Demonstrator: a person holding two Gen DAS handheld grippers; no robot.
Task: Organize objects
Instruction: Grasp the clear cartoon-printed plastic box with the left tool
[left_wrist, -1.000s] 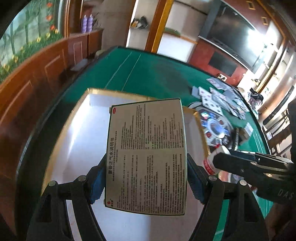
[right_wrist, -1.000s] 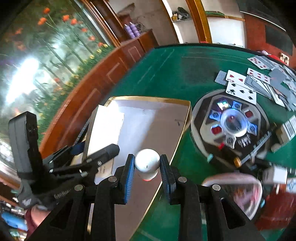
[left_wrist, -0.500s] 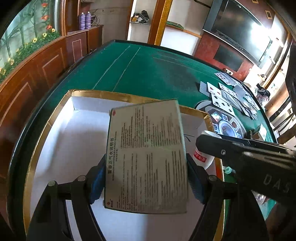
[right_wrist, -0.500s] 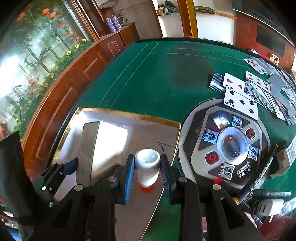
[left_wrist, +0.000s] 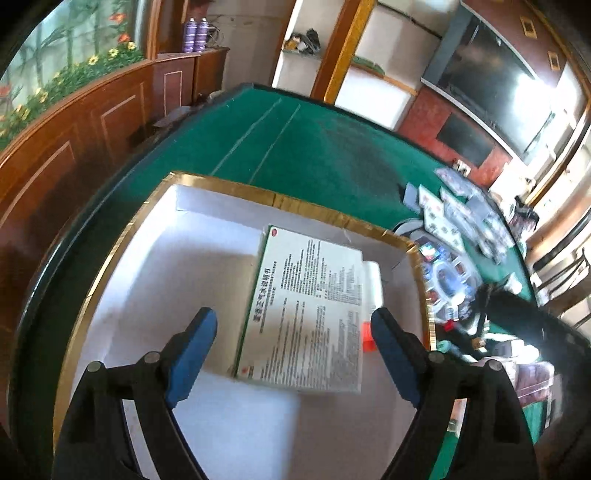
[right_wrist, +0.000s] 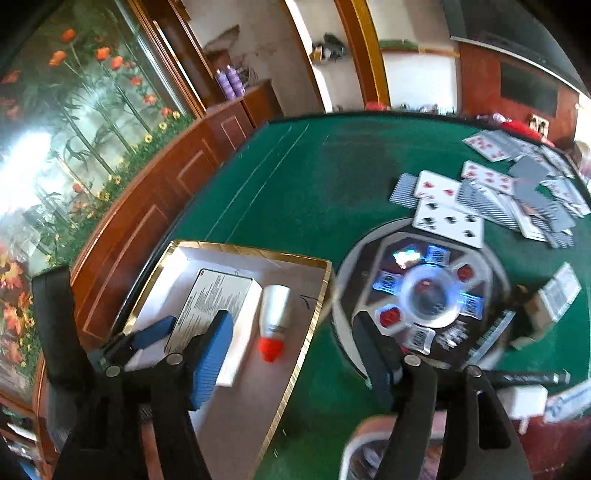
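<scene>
A flat medicine box (left_wrist: 310, 314) with printed text lies in the white, gold-rimmed tray (left_wrist: 147, 280). My left gripper (left_wrist: 293, 354) hangs just above the box. Its jaws are opening and the blue pads stand clear of the box's sides. A white bottle with a red cap (right_wrist: 273, 310) lies on its side to the right of the box (right_wrist: 218, 302), also in the tray (right_wrist: 258, 254). My right gripper (right_wrist: 295, 360) is pulled back from the bottle. Its jaws are opening with nothing between them. The bottle (left_wrist: 371, 284) peeks out past the box's right edge.
Right of the tray on the green felt table sits a round dice console (right_wrist: 424, 295). Beyond it lie several scattered playing cards (right_wrist: 480, 192). A black marker (right_wrist: 524, 378), a white charger (right_wrist: 524, 400) and a small carton (right_wrist: 554, 295) lie at the right. Wood panelling runs along the left.
The left gripper let go of the box, which now lies flat in the tray. The right gripper opened and drew back, and the bottle now lies on its side beside the box.
</scene>
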